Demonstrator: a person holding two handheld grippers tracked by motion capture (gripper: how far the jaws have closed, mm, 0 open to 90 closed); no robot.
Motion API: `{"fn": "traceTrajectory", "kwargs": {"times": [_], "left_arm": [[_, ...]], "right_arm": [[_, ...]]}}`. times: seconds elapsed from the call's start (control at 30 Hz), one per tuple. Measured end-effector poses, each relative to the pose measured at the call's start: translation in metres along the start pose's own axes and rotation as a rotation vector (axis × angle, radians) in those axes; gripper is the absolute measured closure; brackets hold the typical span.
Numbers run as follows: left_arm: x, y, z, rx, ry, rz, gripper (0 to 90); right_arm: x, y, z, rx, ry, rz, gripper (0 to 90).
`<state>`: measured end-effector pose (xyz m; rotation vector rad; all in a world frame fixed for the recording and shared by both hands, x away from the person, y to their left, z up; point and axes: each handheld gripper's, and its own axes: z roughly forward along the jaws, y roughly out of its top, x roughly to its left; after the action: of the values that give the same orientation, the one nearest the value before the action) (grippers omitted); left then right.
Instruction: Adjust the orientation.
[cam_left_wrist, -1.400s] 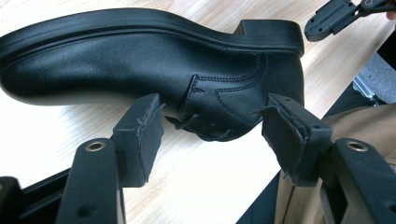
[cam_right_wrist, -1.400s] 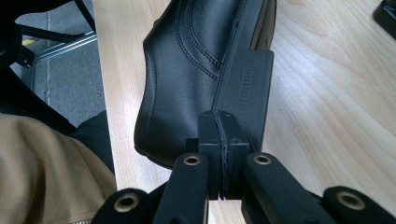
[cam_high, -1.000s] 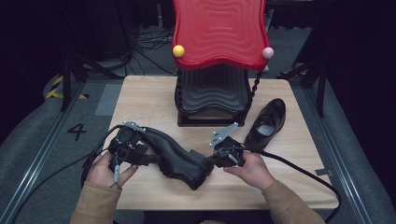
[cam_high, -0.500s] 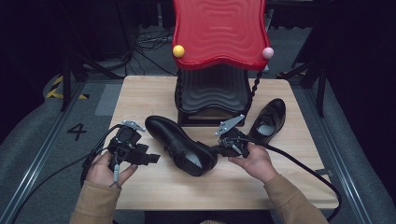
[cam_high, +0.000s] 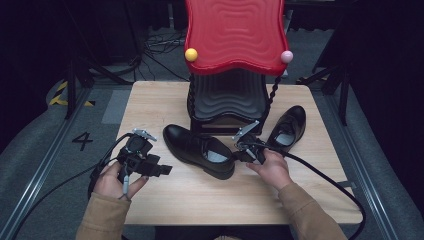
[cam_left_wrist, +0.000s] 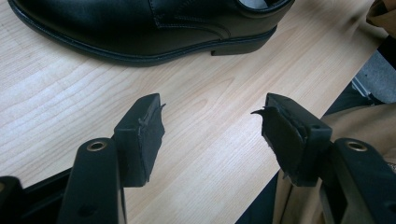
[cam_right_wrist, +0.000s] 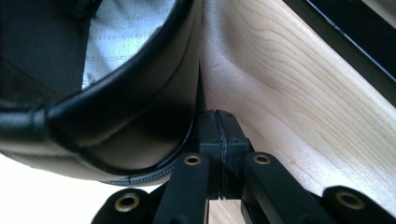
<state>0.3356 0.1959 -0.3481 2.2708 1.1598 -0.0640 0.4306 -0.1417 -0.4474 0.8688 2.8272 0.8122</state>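
Note:
A black leather shoe (cam_high: 200, 150) lies on its sole on the wooden table (cam_high: 200, 205), toe to the left. My right gripper (cam_high: 239, 152) sits at its heel, jaws pressed together on the heel's edge. In the right gripper view, the right gripper (cam_right_wrist: 217, 135) is shut beside the shoe's collar (cam_right_wrist: 116, 107). My left gripper (cam_high: 162, 170) is a little left of the shoe and apart from it. Its jaws stand wide open over bare wood (cam_left_wrist: 210, 126), with the shoe's side (cam_left_wrist: 140, 28) beyond them. A second black shoe (cam_high: 287, 129) stands at the right.
A black ribbed stand with a wavy red top (cam_high: 234, 35) stands at the table's back middle, just behind both shoes. A yellow ball (cam_high: 191, 54) and a pink ball (cam_high: 286, 56) sit at its corners. Cables trail from both grippers off the table's front.
The left gripper let go of the shoe and drew back to the left. The right gripper carried the shoe right and toward the stand and brought it down onto the table.

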Motion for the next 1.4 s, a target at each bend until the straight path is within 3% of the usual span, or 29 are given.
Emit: {"fn": "traceTrajectory", "kwargs": {"times": [0.2,0.37,0.43,0.53,0.63,0.67,0.73,0.87,0.97,1.1,1.4], "left_arm": [[0.000,0.000,-0.002,-0.006,0.002,0.004,39.2],[0.000,0.000,-0.003,-0.014,0.004,0.007,39.2],[0.000,0.001,-0.002,-0.009,0.006,0.010,39.3],[0.000,0.001,-0.002,-0.009,0.004,0.010,39.3],[0.000,0.002,0.000,-0.003,0.001,0.009,39.3],[-0.001,0.003,0.001,0.000,-0.001,0.009,39.3],[-0.001,0.003,0.001,-0.001,-0.003,0.012,39.4],[0.000,0.002,0.000,-0.001,-0.003,0.011,39.3],[0.000,0.002,-0.001,-0.001,-0.005,0.010,39.3],[0.001,0.001,-0.001,0.000,-0.009,0.005,39.3],[0.001,0.001,0.001,0.004,-0.005,0.007,39.1]], "right_arm": [[0.001,0.002,-0.010,-0.018,-0.015,-0.012,89.8],[0.003,0.006,-0.035,-0.067,-0.019,-0.023,86.0],[0.007,0.008,-0.053,-0.116,0.006,-0.037,83.3],[0.012,0.009,-0.064,-0.159,0.044,-0.055,81.7],[0.030,0.016,-0.075,-0.169,0.064,-0.125,78.7],[0.041,0.022,-0.075,-0.153,0.084,-0.169,75.2],[0.047,0.026,-0.074,-0.138,0.082,-0.192,74.4],[0.063,0.040,-0.062,-0.065,0.051,-0.267,71.1],[0.063,0.048,-0.050,-0.001,0.052,-0.275,70.2],[0.058,0.050,-0.030,0.073,0.101,-0.256,67.6],[0.056,0.051,-0.002,0.166,0.144,-0.255,70.0]]}}
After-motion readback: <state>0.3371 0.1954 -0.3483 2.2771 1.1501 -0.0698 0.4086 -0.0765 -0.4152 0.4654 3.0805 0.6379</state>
